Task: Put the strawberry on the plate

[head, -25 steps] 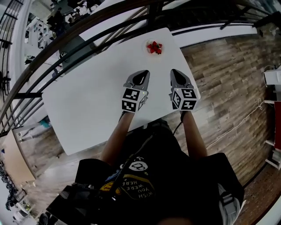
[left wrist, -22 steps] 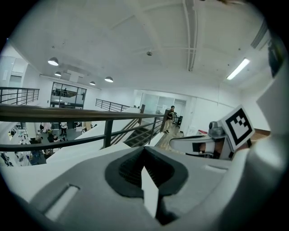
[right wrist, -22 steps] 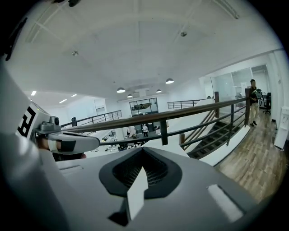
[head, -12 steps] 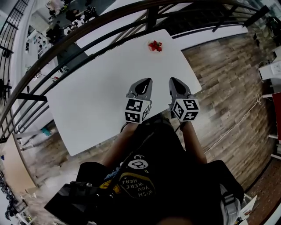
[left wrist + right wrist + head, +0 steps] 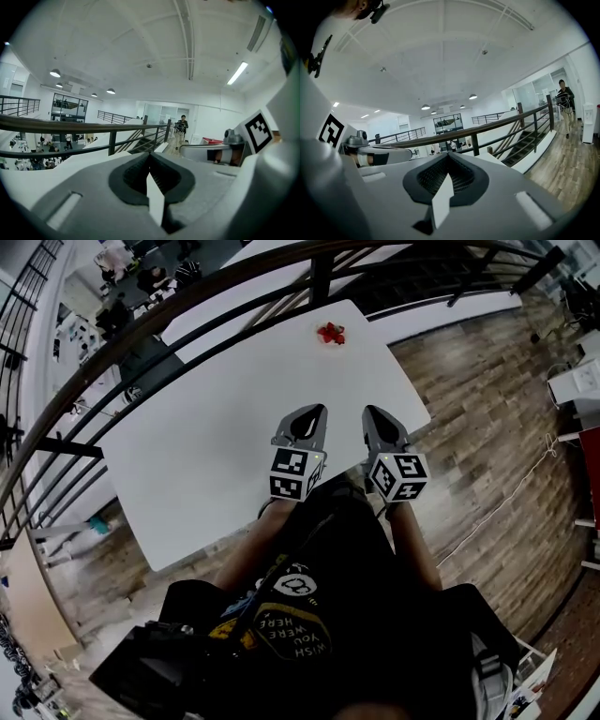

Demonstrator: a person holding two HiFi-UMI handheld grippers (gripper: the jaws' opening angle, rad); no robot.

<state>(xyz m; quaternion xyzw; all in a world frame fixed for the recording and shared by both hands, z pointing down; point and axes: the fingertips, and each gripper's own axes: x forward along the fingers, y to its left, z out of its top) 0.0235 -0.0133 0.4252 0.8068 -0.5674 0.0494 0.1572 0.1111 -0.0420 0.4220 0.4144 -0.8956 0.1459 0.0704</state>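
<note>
Red strawberries (image 5: pixel 330 332) lie in a small cluster at the far end of the white table (image 5: pixel 206 437); the pale plate under them barely stands out from the tabletop. My left gripper (image 5: pixel 307 412) and right gripper (image 5: pixel 373 414) are held side by side over the table's near edge, far short of the strawberries. Both are shut with nothing between the jaws. In the left gripper view the left gripper (image 5: pixel 149 157) points up at the ceiling and railing, and so does the right gripper (image 5: pixel 447 157) in its own view. Neither gripper view shows the strawberries.
A dark railing (image 5: pixel 187 296) curves past the table's far side, with a lower floor beyond it. Wooden floor (image 5: pixel 487 409) lies to the right. A person (image 5: pixel 182 125) walks in the distance, the same person (image 5: pixel 565 101) seen in the right gripper view.
Both grippers have drawn back toward my body, from mid-table to the near edge. The strawberries now lie farther from them. The jaws stayed shut.
</note>
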